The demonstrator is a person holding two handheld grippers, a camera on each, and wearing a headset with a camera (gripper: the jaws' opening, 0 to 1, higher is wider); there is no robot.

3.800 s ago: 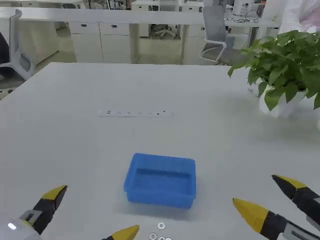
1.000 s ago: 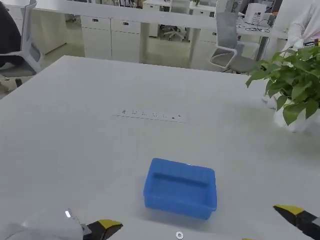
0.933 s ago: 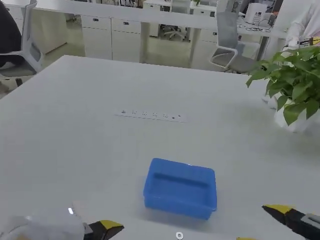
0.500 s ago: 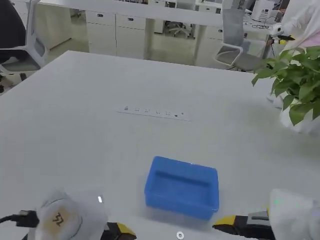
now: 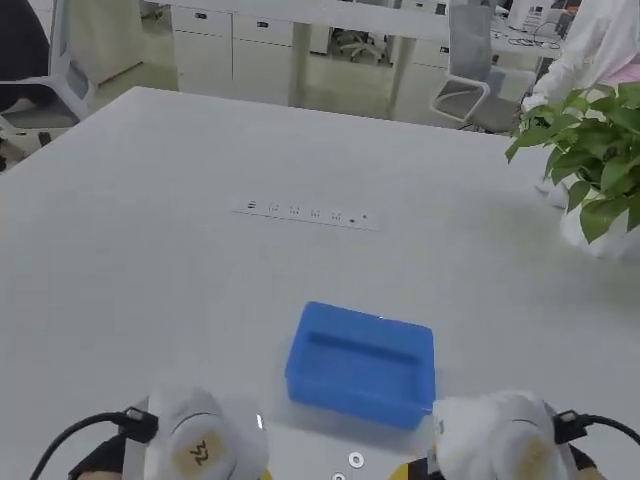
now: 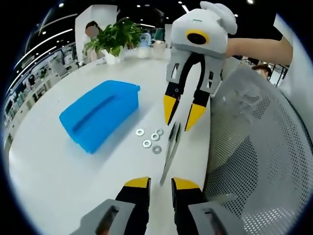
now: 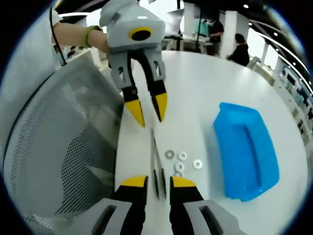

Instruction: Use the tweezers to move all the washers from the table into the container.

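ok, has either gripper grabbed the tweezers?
No, the tweezers lie on the table between the open left gripper and right gripper.

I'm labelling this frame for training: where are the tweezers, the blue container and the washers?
tweezers (image 6: 169, 149), left gripper view, mid-length of the arms.
blue container (image 5: 355, 392), head view, front wall.
washers (image 7: 169, 154), right gripper view, the one nearest the tweezers.

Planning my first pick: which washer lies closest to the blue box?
The lone washer, set apart from the other washers clustered by the tweezers, on the side toward the blue box.
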